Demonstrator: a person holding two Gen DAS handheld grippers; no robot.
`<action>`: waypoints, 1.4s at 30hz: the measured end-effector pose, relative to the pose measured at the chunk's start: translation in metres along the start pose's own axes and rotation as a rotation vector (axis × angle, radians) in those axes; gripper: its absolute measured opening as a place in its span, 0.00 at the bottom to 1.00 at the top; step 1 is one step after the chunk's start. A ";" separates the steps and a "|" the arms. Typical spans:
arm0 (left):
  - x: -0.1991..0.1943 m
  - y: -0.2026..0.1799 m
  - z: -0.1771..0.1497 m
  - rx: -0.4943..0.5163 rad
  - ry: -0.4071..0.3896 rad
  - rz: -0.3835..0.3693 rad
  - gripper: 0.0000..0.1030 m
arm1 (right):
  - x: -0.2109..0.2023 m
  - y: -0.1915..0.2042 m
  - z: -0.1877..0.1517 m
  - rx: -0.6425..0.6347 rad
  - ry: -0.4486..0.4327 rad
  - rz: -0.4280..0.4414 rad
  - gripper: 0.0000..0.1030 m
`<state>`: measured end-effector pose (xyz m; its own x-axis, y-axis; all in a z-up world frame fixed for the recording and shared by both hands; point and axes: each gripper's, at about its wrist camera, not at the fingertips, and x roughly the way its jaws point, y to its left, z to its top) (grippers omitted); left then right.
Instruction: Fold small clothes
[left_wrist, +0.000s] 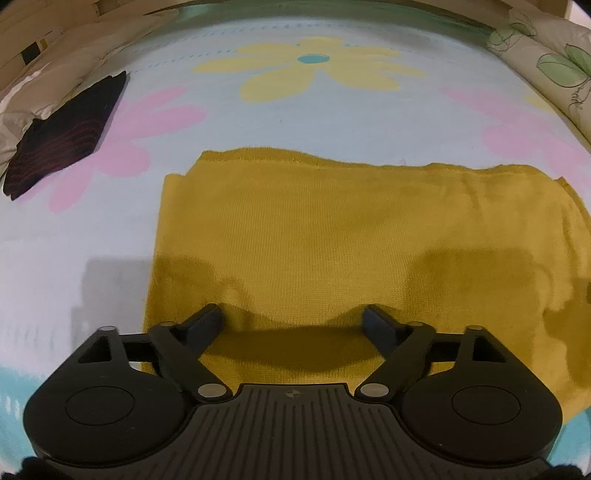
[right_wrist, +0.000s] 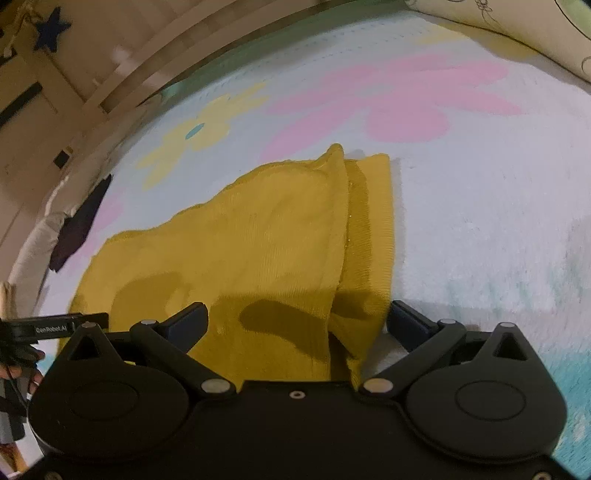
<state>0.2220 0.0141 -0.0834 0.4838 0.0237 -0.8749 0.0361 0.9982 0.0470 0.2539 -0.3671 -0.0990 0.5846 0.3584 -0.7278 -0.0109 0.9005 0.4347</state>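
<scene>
I keep both tools, left (left_wrist: 293, 319) and right (right_wrist: 297, 319), spread wide and empty over the mustard-yellow knitted garment (left_wrist: 332, 229); soft, limp, best pinched at its near corners.

Flowered pale-blue bedspread (left_wrist: 332, 122); leaf-print pillow (left_wrist: 554, 70); beige wall (right_wrist: 55, 92).

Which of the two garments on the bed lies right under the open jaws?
The mustard-yellow garment; the dark striped one lies apart, by the pillow at the left edge.
</scene>
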 end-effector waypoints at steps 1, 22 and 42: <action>0.002 0.000 0.000 -0.003 0.008 0.001 0.93 | 0.000 0.001 0.000 -0.012 0.001 -0.005 1.00; -0.024 0.003 -0.047 -0.055 -0.003 -0.016 0.99 | -0.001 0.000 -0.003 -0.050 -0.001 0.011 1.00; -0.034 0.012 -0.041 -0.072 -0.091 -0.119 0.98 | 0.000 -0.068 0.014 0.361 0.032 0.323 1.00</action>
<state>0.1703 0.0275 -0.0726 0.5572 -0.0967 -0.8247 0.0370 0.9951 -0.0916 0.2660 -0.4317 -0.1210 0.5726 0.6182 -0.5385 0.0979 0.6006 0.7936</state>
